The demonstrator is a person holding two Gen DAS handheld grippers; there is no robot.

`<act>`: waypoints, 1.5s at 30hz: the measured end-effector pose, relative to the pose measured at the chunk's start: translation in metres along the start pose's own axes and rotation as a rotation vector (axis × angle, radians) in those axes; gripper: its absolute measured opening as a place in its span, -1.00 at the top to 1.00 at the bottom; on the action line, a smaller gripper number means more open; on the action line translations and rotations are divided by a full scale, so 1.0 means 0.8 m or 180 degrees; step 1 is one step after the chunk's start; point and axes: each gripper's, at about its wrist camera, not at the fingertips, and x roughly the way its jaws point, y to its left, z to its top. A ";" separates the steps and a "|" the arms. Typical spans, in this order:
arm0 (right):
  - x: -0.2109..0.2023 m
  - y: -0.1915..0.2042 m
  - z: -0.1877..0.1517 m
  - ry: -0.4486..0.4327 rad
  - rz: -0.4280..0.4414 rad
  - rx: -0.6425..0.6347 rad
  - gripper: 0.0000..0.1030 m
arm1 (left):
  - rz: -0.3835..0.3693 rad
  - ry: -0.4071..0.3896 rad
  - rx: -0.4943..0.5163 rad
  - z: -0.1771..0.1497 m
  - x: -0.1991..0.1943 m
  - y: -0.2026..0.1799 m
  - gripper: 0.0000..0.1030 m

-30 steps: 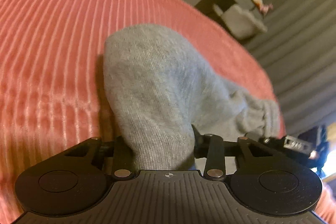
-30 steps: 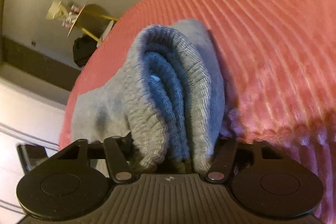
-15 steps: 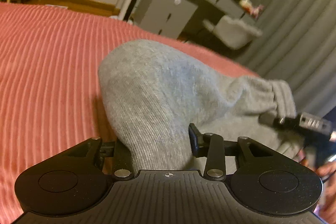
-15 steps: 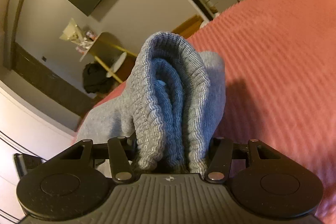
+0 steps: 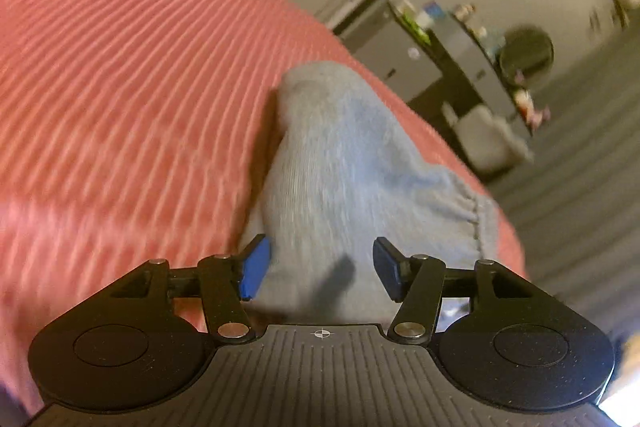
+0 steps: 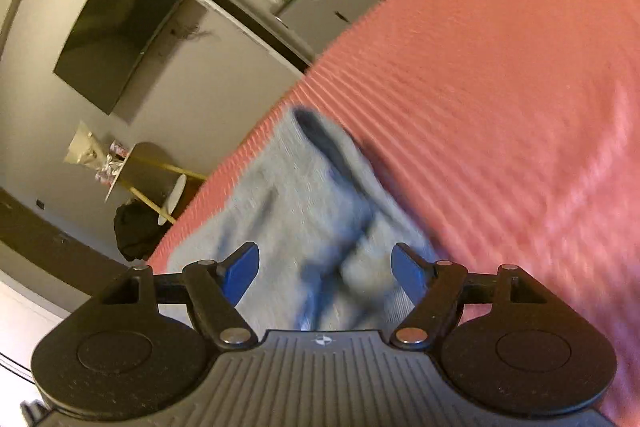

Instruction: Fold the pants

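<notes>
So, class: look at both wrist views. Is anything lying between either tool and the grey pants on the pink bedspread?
Nothing visible does. The left tool and the right tool have both just been opening, and the grey pants lie directly between and ahead of their blue pads on the pink bedspread, the pads no longer pressing the cloth.

Your grey knit pants (image 5: 344, 163) lie bunched in a soft mound on the ribbed coral bedspread (image 5: 120, 75), gathered elastic waistband at their right edge; from the right wrist, blurred folds (image 6: 320, 211) show darker creases.
</notes>
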 end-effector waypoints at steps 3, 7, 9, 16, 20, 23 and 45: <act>0.009 -0.029 -0.023 0.0088 0.0197 0.0528 -0.45 | -0.0070 0.0188 -0.0140 0.001 0.001 0.009 -0.16; 0.012 -0.041 -0.019 0.0161 0.0301 0.0688 -0.46 | -0.0332 0.0336 -0.0312 -0.002 0.007 0.006 -0.20; 0.007 -0.043 -0.019 0.0103 0.0268 0.0634 -0.49 | -0.0219 0.0345 -0.0342 -0.004 0.021 0.010 -0.20; 0.000 -0.077 -0.026 0.0055 0.0518 0.0733 -0.26 | -0.0211 0.0135 -0.0436 -0.003 0.046 0.005 -0.26; -0.002 -0.082 -0.025 -0.0045 0.0672 0.0761 0.00 | -0.0097 0.0030 -0.0472 0.002 0.058 -0.004 -0.26; 0.013 -0.086 -0.025 -0.0006 0.0563 0.0822 -0.01 | -0.0058 -0.0035 -0.0590 0.001 0.067 0.001 -0.26; 0.020 -0.085 -0.018 -0.0166 0.1283 0.1262 0.46 | 0.0077 -0.0825 -0.0088 -0.011 0.021 -0.005 0.60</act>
